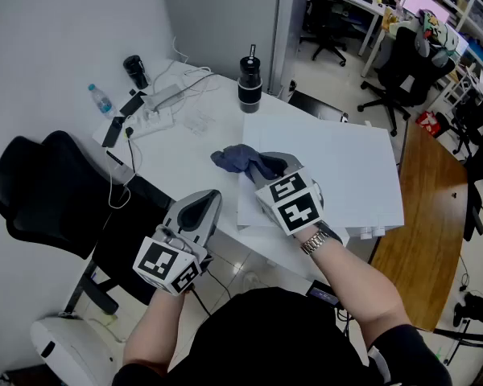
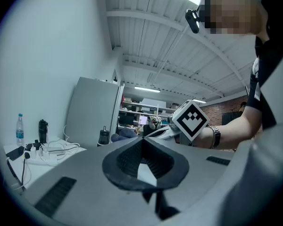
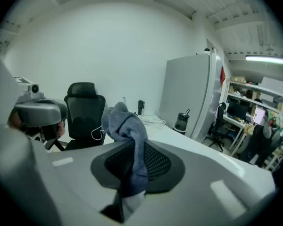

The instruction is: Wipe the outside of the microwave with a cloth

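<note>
While the right gripper [image 1: 264,170] tilts downward at the near left corner of the white microwave [image 1: 330,163], its fingers [image 3: 156,161] are clamped on a blue-grey cloth [image 1: 235,159]. In the right gripper view the cloth bunches up above the finger pads, and a short tail hangs out below them. From the head view, the bunched end sits at the left edge of the microwave's flat top, spilling out over the white table [image 1: 185,159]. Whether it presses on the top cannot be told.

The left gripper [image 1: 210,199] is held level, to the left of the right one and a little nearer the person, off the table's near edge. Its fingers [image 2: 125,158] meet at the tips with nothing between them, and it touches neither the cloth nor the microwave. A black office chair [image 1: 52,187] stands beside and below it.

Beyond the microwave, near the table's far edge, stands a black flask [image 1: 249,83]. Farther left on the table lie a white power strip [image 1: 157,119] with tangled cables and a small water bottle [image 1: 101,99]. A metal watch [image 1: 314,240] sits on the right wrist.
</note>
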Demonstrator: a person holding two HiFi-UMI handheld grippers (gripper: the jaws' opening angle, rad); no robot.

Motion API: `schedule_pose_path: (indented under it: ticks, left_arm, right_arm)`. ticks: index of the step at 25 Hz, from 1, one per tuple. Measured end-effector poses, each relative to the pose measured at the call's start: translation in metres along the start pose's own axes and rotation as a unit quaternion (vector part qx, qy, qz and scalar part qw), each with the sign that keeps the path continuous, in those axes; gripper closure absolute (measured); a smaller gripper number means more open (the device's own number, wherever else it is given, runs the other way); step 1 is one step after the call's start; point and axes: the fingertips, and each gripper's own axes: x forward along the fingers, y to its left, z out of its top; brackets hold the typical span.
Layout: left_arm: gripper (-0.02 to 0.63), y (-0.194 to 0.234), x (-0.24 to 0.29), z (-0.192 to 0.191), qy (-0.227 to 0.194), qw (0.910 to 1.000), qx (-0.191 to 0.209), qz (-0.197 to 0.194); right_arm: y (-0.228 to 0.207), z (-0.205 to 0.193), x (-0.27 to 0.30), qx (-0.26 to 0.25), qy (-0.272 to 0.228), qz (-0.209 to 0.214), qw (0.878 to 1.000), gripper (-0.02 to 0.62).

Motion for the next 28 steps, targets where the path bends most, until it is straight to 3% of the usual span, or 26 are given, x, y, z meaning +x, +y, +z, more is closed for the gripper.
schedule_pose_path:
  ticks: [9,28]
  left_arm:
    - [0.601,0.018,0.015,0.002,-0.005,0.9999,0.004,-0.012]
    - [0.601,-0.027,0.053,0.020,-0.007,0.9988,0.020,-0.045]
  right_arm:
    - [-0.016,-0.013,0.014,-0.031,0.044,-0.019,0.998,0.538]
    - [-0.093,-0.056,-0.045,0.014,0.051,-0.075,0.996,0.540]
